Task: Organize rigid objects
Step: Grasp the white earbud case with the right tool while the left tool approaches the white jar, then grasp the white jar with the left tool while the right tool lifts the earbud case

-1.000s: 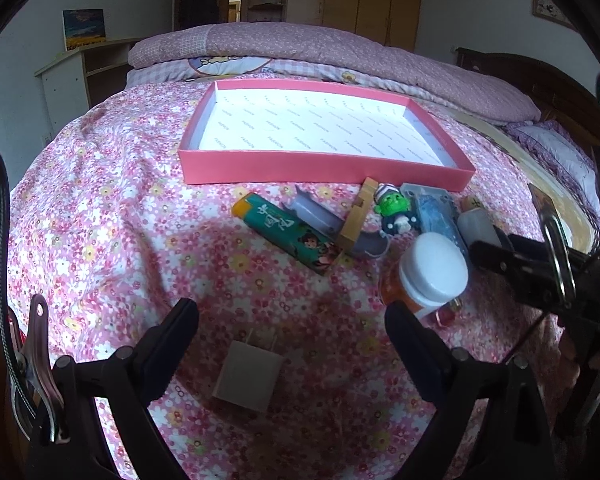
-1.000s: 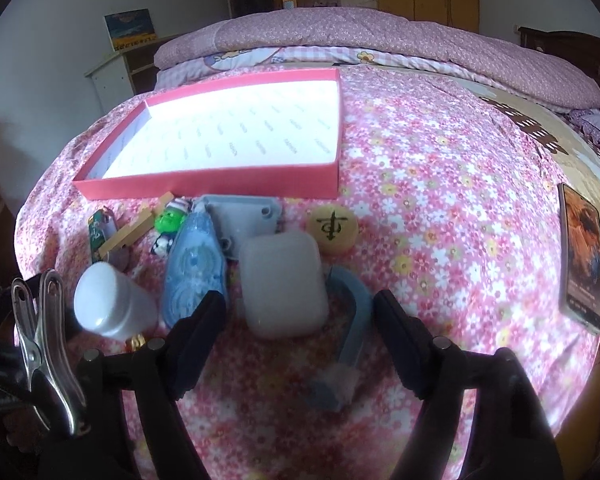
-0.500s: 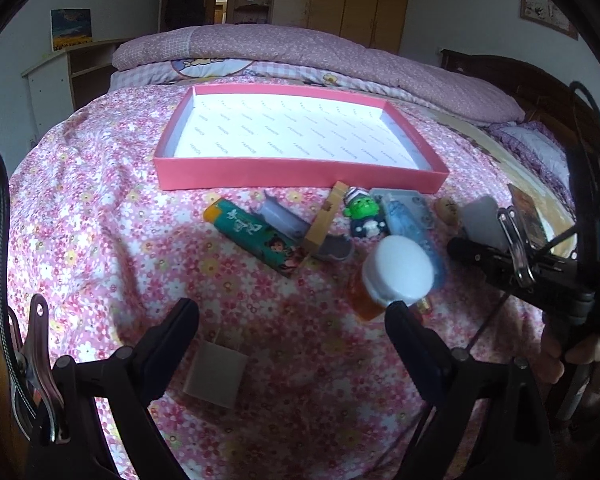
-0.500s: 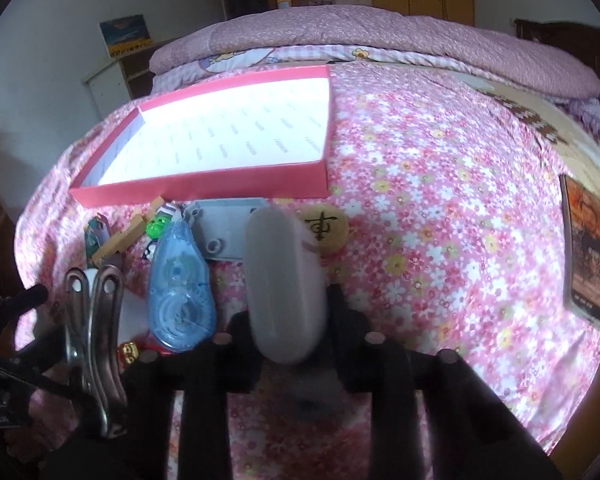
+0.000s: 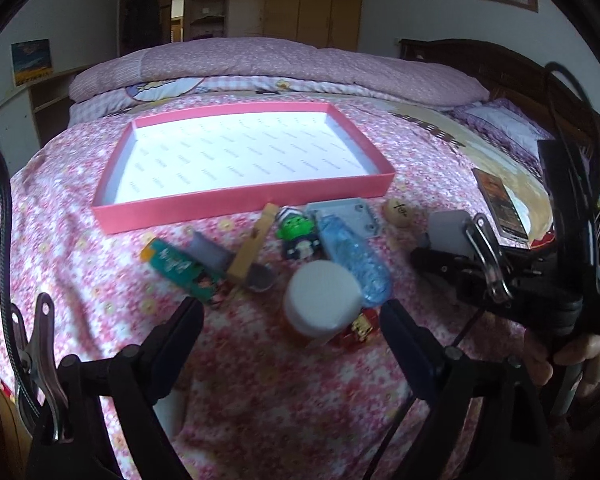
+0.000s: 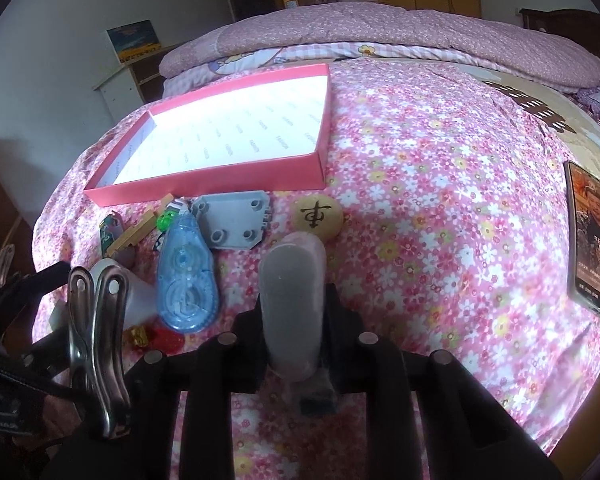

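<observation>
Right wrist view shows my right tongs clenched on one white earbud case above the bedspread, one pink tray lying far left, while my left tongs, just narrowing, stand released around nothing.

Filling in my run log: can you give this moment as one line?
right gripper: jaws shut on white case | left gripper: open, empty | pink tray: empty | phase: case lifted

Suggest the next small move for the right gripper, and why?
Probably lift and carry toward the pink tray. The right gripper has its jaws just closed on the white case, the tray holds nothing, and the other items lie on the bedspread in front of it.
</observation>
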`<action>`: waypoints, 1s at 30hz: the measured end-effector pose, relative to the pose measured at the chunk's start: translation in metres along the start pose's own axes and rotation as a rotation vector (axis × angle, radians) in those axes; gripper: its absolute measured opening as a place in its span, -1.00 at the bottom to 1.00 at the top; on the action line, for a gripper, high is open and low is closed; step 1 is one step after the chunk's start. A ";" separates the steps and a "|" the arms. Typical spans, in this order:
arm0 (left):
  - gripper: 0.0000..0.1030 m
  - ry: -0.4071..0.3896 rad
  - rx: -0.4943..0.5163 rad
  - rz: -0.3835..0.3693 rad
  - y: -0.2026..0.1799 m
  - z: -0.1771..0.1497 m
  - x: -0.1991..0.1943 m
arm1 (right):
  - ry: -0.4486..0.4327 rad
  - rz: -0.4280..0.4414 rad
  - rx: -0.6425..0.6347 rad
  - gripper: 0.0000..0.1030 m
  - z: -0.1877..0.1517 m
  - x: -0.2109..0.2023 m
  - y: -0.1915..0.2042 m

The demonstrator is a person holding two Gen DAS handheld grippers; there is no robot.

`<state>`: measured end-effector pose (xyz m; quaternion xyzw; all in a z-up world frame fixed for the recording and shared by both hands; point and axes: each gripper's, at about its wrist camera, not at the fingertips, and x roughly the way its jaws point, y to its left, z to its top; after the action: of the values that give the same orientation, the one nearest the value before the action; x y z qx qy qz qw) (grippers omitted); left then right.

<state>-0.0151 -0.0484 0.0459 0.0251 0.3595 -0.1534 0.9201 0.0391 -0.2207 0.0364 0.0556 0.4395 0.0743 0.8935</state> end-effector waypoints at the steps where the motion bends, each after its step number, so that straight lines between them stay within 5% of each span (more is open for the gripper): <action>1: 0.74 0.001 0.004 0.001 -0.001 0.001 0.003 | -0.002 0.004 -0.005 -0.51 0.000 -0.001 0.000; 9: 0.59 0.016 0.021 0.001 -0.007 0.003 0.021 | -0.022 -0.008 -0.029 -0.14 -0.001 -0.010 -0.001; 11: 0.55 0.015 0.026 0.007 -0.007 0.003 0.023 | -0.025 -0.011 -0.031 -0.12 -0.004 -0.012 -0.002; 18: -0.07 0.040 -0.018 -0.049 0.001 -0.001 0.028 | -0.023 0.001 -0.003 -0.12 -0.012 -0.016 -0.009; 24: -0.13 0.032 -0.021 -0.050 0.003 -0.003 0.023 | -0.041 0.042 0.054 -0.12 -0.012 -0.021 -0.019; 25: -0.13 0.031 -0.026 -0.050 0.003 -0.003 0.022 | -0.049 0.049 0.057 -0.14 -0.012 -0.022 -0.019; 27: -0.13 0.025 -0.039 -0.049 0.006 -0.003 0.018 | -0.067 0.045 0.052 -0.49 -0.011 -0.025 -0.019; 30: -0.13 0.018 -0.060 -0.045 0.011 -0.002 0.014 | -0.080 0.047 0.049 -0.56 -0.010 -0.028 -0.018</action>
<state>-0.0039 -0.0416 0.0343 -0.0091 0.3727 -0.1631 0.9135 0.0155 -0.2433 0.0491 0.0909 0.4034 0.0822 0.9068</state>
